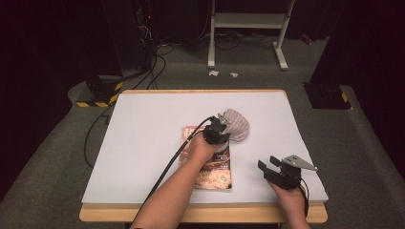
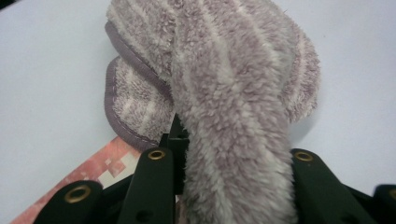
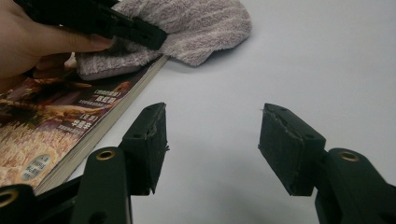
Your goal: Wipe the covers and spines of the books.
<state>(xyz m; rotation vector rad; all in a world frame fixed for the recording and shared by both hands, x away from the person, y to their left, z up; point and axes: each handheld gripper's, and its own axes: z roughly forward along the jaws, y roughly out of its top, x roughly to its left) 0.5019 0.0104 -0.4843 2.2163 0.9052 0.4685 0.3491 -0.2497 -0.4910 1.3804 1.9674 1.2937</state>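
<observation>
A fluffy grey-pink striped towel lies bunched near the middle of the white table, partly on the top of a book with a food picture on its cover. My left gripper is shut on a fold of the towel, which bulges up between its jaws. The book's corner shows under it. My right gripper rests at the front right, open, with nothing between its pads. From there the towel and the book lie to the left.
White sheet covers the wooden table; its front edge is close to both hands. On the floor beyond stand a white frame, dark equipment and cables. Bare table surface lies left and right of the book.
</observation>
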